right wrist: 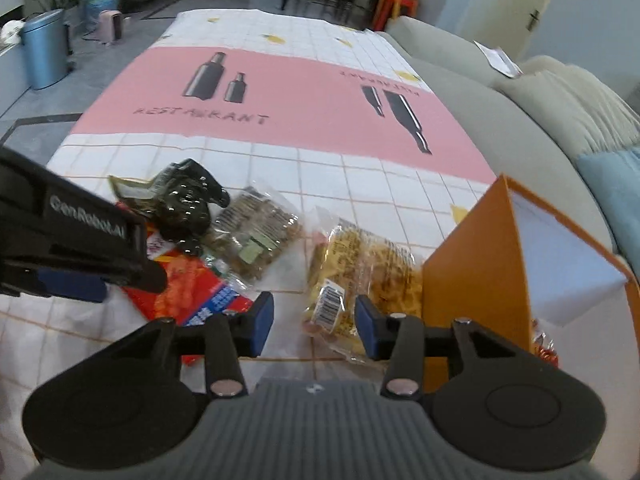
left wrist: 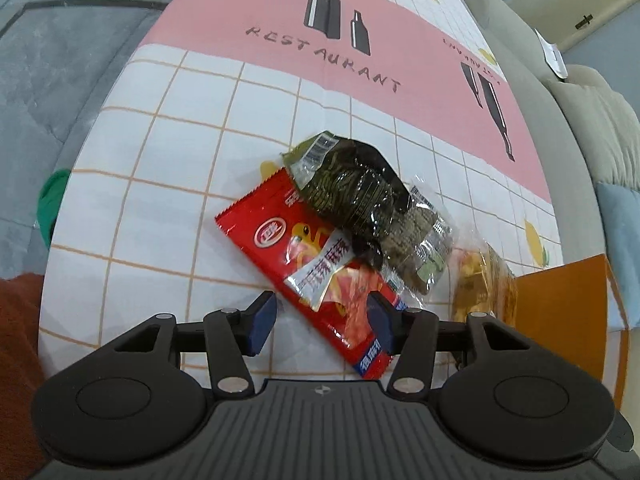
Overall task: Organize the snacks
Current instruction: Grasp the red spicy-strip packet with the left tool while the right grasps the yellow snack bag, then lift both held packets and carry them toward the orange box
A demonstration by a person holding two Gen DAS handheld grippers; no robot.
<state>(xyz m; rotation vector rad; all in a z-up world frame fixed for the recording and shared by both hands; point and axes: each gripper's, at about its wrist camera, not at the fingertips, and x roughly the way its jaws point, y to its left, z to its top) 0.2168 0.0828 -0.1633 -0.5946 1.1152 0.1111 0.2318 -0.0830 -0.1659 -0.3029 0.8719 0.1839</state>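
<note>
Four snack packets lie close together on the checked tablecloth (left wrist: pixel 168 184). They are a red packet (left wrist: pixel 304 256) (right wrist: pixel 188 292), a dark green one (left wrist: pixel 352 184) (right wrist: pixel 184 204), a clear one with brown pieces (left wrist: pixel 416 248) (right wrist: pixel 256 236), and a yellow one (left wrist: pixel 480 284) (right wrist: pixel 360 272). My left gripper (left wrist: pixel 322 324) hovers open over the red packet's near end; its right pad overlaps the packet, its left pad stands clear. My right gripper (right wrist: pixel 314 322) is open over the yellow packet's barcode end, and its pads are not pressing it. An open orange box (right wrist: pixel 472 264) (left wrist: pixel 560 320) stands right of the yellow packet.
The left gripper (right wrist: pixel 120 280) reaches in from the left of the right wrist view, above the red packet. A grey sofa (right wrist: pixel 520 120) with a blue cushion (right wrist: pixel 612 176) runs along the table's right side. Something red (right wrist: pixel 544 350) shows inside the box. The floor lies beyond the left table edge.
</note>
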